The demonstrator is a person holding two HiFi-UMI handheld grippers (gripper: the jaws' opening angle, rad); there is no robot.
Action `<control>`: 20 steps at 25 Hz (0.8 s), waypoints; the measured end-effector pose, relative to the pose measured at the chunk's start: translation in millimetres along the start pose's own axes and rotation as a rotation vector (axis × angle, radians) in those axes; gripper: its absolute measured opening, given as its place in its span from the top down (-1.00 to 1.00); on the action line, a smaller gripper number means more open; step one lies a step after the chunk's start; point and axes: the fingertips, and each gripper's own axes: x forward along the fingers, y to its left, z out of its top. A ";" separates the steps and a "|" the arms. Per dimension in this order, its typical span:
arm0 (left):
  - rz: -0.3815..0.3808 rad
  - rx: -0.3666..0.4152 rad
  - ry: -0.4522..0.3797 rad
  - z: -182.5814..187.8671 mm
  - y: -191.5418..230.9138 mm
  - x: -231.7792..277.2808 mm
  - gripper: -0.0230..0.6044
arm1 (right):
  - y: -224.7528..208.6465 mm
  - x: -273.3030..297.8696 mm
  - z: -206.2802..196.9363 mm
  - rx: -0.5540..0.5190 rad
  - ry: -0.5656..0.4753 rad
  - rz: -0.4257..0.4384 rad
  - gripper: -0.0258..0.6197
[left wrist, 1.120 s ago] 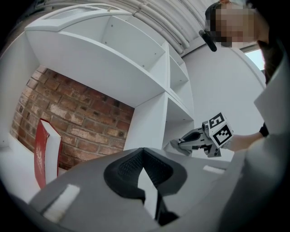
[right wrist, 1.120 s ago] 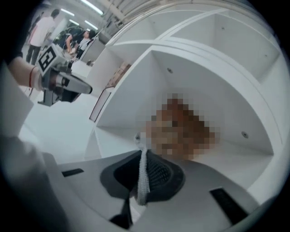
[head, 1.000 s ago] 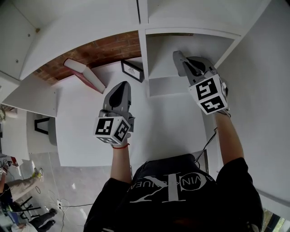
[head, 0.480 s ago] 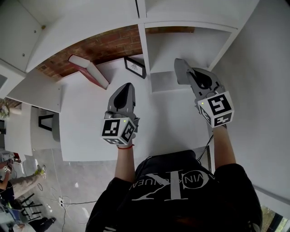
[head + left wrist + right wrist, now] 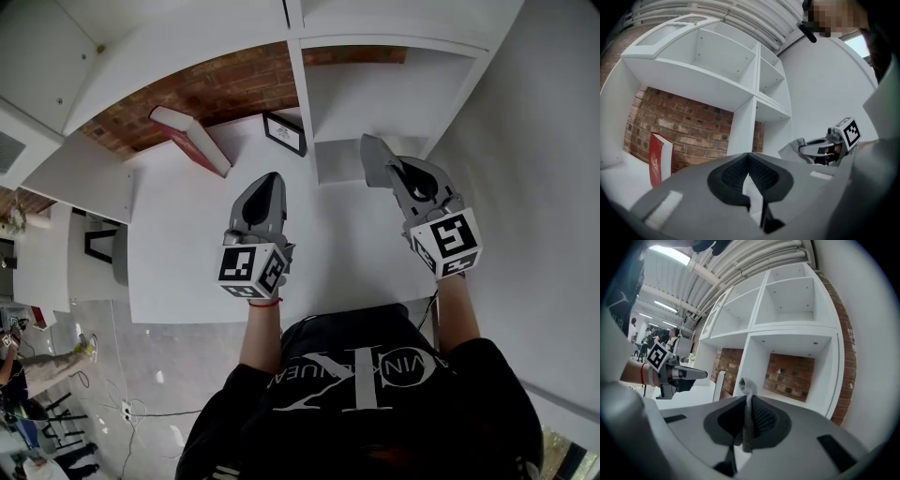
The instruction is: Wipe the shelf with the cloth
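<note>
The right claw (image 5: 749,412) pinches the grey cloth (image 5: 746,386), the left claw (image 5: 749,161) seems closed and empty; press the cloth flat onto the shelf (image 5: 339,167), sweeping in overlapping strokes.

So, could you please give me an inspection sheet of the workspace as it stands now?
Surface: white shelf board, no dirt or spills visible.
Job's things: grey cloth, pinched in the right gripper, in front of the right-hand compartment; contact with the board cannot be told.
Clutter: red and white book standing at the back; small framed picture beside it.
Grippers: right gripper shut on the cloth; left gripper shut, empty, over the board.
Cables: thin dark cable below the board's front edge.
Surroundings: brick wall behind the shelves; people far off at lower left.
</note>
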 end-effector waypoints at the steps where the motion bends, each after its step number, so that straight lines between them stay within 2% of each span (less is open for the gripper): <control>1: 0.003 0.002 -0.001 0.4 0.1 -1.7 0.90 | 1.9 -1.4 -1.2 0.003 -0.001 0.002 0.85; 9: 0.035 -0.013 0.015 -10.1 6.8 -13.9 0.90 | 11.0 -4.5 -9.7 0.016 -0.002 0.030 0.85; 20: 0.065 -0.025 0.004 -4.1 18.3 -19.6 0.90 | 12.9 -4.9 -5.1 0.003 -0.013 0.038 0.85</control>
